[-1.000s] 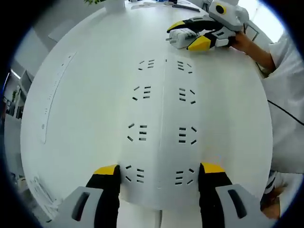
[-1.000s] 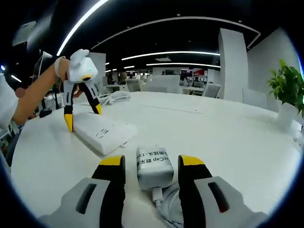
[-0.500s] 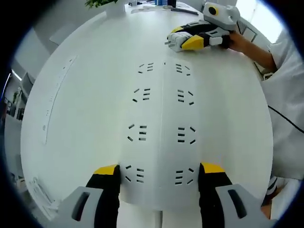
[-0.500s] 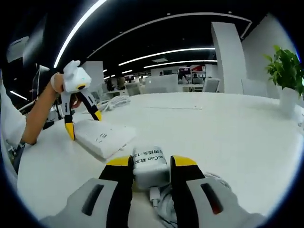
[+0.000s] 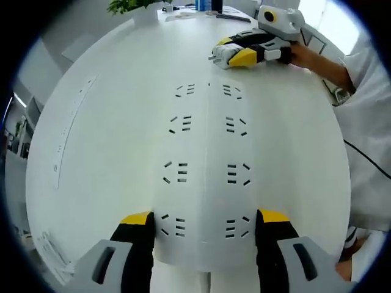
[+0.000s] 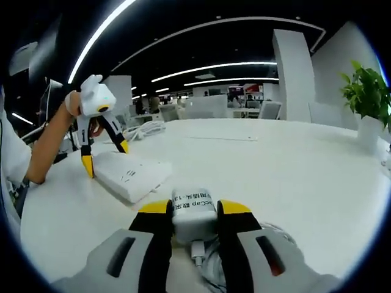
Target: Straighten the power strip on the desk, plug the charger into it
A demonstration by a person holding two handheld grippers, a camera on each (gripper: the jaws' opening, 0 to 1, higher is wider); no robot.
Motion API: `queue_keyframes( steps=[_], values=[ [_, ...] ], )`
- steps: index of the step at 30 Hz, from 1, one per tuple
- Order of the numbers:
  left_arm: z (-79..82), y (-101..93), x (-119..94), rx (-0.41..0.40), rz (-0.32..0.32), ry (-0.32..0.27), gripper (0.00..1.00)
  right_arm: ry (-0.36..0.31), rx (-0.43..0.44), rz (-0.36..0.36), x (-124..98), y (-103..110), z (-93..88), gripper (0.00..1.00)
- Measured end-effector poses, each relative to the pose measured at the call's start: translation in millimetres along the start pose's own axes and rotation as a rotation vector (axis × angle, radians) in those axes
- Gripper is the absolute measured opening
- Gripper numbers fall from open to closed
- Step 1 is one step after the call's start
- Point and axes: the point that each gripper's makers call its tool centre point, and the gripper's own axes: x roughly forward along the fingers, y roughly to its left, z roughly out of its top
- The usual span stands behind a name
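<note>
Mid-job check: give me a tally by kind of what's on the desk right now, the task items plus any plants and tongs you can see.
Power strip: 1
Charger: 1, clamped in the right tongs
Potted plant: 1
Tongs: 2; the left tongs straddle the near end of the power strip
Total: 5

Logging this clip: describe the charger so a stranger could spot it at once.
On the white desk, beside the flat power strip, the right gripper is shut on the charger. It is a small white block with printed text on its top, unlike the slotted strip.
</note>
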Motion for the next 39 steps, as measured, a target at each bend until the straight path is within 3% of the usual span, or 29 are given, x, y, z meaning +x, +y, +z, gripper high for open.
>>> queue_keyframes(
  steps=[2, 4, 5, 8, 11, 15, 19, 25, 28, 39],
  values=[
    [-0.4, 0.3, 0.0, 0.000, 0.000, -0.001, 0.68, 0.022, 0.038, 0.010, -2.9, 3.4, 0.0, 0.28],
    [-0.8, 0.3, -0.1, 0.000, 0.000, -0.003, 0.68, 0.105, 0.165, 0.066, -7.6, 16.5, -2.6, 0.27],
    [-0.9, -1.7, -0.1, 0.001, 0.001, -0.003, 0.68, 0.103, 0.188, 0.091, -9.4, 22.2, 3.2, 0.27],
    [-1.8, -3.8, -0.3, 0.002, 0.001, -0.004, 0.68, 0.106, 0.151, 0.092, -14.3, 31.3, 19.2, 0.27],
    [-2.0, -6.6, -0.4, 0.002, 0.001, -0.004, 0.68, 0.167, 0.031, 0.100, -20.2, 41.8, 40.6, 0.27],
    [-2.5, -7.9, -0.4, 0.002, 0.001, -0.008, 0.68, 0.174, -0.046, 0.141, -21.5, 60.6, 71.1, 0.27],
    [-2.4, -8.8, -0.3, 0.003, 0.000, -0.011, 0.68, 0.172, -0.100, 0.146, -14.0, 75.8, 82.9, 0.27],
    [-1.8, -10.7, -0.1, 0.003, 0.000, -0.010, 0.68, 0.241, -0.066, 0.141, 5.1, 83.7, 69.2, 0.27],
    [-2.2, -10.6, -0.1, 0.005, -0.001, -0.010, 0.68, 0.297, 0.009, 0.098, 14.1, 81.2, 55.4, 0.27],
    [-0.3, -5.9, 0.7, 0.010, -0.003, -0.013, 0.68, 0.375, 0.033, 0.045, 25.8, 81.2, 27.9, 0.27]
  ],
)
